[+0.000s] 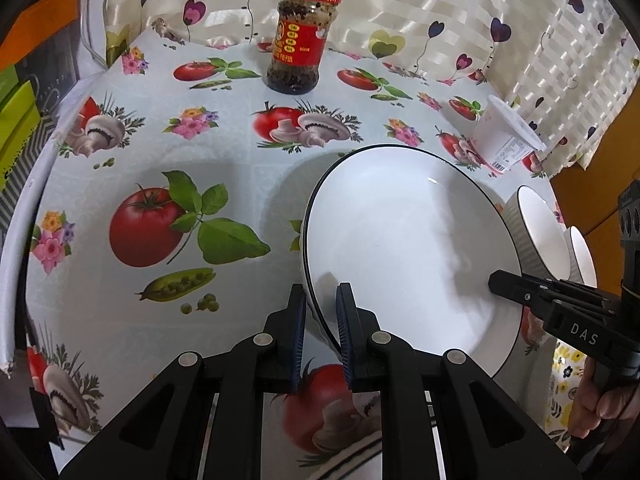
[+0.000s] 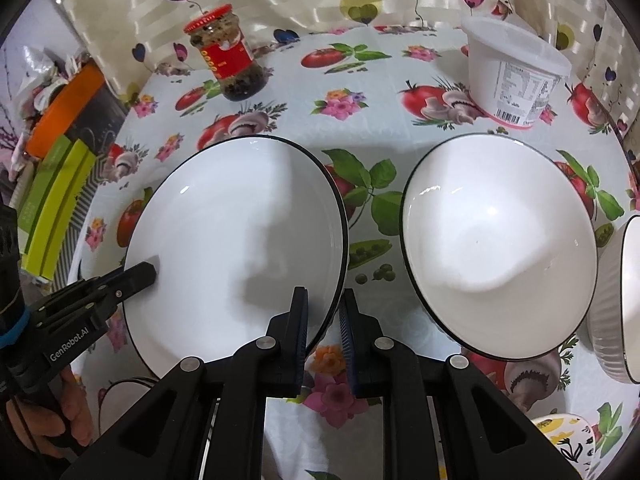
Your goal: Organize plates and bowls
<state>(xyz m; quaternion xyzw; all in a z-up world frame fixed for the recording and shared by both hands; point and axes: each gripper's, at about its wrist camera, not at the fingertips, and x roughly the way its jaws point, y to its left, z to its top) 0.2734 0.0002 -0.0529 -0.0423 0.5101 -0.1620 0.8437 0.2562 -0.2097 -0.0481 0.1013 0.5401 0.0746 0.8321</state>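
Observation:
A white plate (image 1: pixel 404 248) with a thin black rim is held between both grippers, lifted and tilted above the table. My left gripper (image 1: pixel 322 296) is shut on its left rim. My right gripper (image 2: pixel 326 304) is shut on its right rim; the plate also shows in the right wrist view (image 2: pixel 236 248). The right gripper shows at the plate's far edge in the left wrist view (image 1: pixel 520 292), and the left gripper shows in the right wrist view (image 2: pixel 136 276). A white ribbed bowl (image 2: pixel 496 248) sits right of the plate. A second ribbed bowl (image 2: pixel 624 300) stands at the right edge.
A red-lidded sauce jar (image 1: pixel 302 40) stands at the back of the table. A white lidded tub (image 2: pixel 516 76) stands at the back right. Green and orange boxes (image 2: pixel 60 168) lie off the table's left edge. A curtain hangs behind. A yellow-patterned dish (image 2: pixel 568 440) is at the near right.

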